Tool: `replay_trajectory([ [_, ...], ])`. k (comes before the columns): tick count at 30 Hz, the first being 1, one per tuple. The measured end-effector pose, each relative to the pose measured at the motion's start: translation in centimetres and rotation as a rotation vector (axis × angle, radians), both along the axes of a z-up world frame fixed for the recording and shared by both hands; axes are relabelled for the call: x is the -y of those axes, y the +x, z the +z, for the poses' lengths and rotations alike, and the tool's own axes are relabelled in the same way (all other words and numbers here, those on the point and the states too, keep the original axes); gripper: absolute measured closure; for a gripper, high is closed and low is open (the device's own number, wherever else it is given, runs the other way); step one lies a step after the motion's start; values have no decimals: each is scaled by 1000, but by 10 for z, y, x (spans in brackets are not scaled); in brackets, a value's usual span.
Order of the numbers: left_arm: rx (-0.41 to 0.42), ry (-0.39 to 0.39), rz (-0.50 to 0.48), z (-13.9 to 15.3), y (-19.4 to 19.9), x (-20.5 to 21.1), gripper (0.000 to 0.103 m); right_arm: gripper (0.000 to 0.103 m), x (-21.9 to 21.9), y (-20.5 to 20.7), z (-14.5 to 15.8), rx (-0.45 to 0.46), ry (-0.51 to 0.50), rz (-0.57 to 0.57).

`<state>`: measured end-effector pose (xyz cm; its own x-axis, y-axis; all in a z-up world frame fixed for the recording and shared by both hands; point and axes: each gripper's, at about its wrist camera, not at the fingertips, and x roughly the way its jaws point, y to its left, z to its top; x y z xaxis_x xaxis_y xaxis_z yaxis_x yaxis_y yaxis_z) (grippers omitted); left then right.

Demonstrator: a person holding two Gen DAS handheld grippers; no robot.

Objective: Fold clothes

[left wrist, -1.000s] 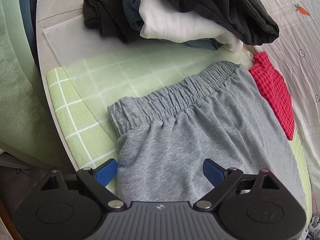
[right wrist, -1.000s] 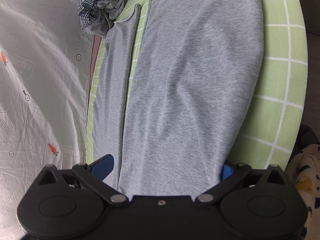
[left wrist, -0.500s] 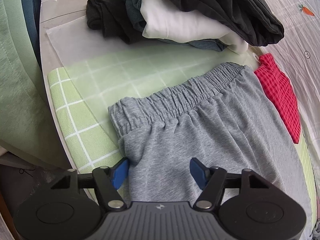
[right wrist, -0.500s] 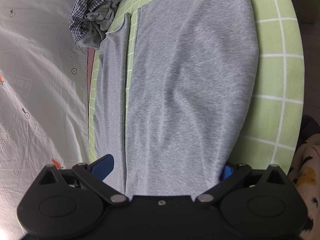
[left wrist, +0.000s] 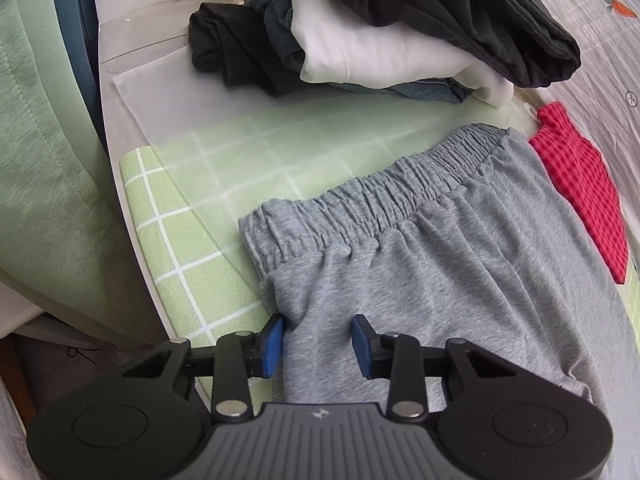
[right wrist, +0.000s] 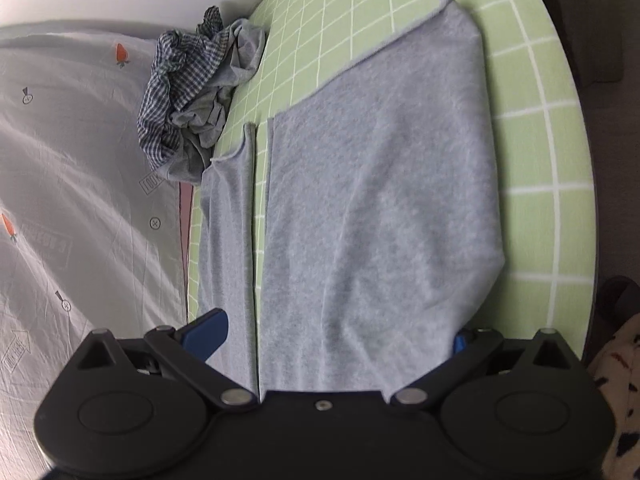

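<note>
Since the left gripper (left wrist: 318, 340) had its fingers half-closed around only a small pucker of the grey shorts (left wrist: 440, 264) lying flat on the green mat (left wrist: 172, 224) just below the waistband (left wrist: 372, 196), the cloth could have slipped free or lifted as one layer. The right gripper (right wrist: 340, 336) stood spread wide, grasping nothing, near the shorts' middle. Only the left view showed the waistband and the pile (left wrist: 400, 36) beyond the shorts; only the right showed the hems (right wrist: 360, 60).
</note>
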<state>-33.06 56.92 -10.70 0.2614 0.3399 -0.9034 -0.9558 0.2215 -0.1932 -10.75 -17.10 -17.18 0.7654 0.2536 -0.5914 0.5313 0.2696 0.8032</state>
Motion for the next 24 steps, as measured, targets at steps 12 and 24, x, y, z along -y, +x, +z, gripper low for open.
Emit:
replay_trajectory([
  [12,-26,57,74,16,-1,15,101,73,47,29,5,-94,-145,76],
  [24,-6,175,131,61,-27,37,101,102,86,-10,30,-35,-159,-24],
])
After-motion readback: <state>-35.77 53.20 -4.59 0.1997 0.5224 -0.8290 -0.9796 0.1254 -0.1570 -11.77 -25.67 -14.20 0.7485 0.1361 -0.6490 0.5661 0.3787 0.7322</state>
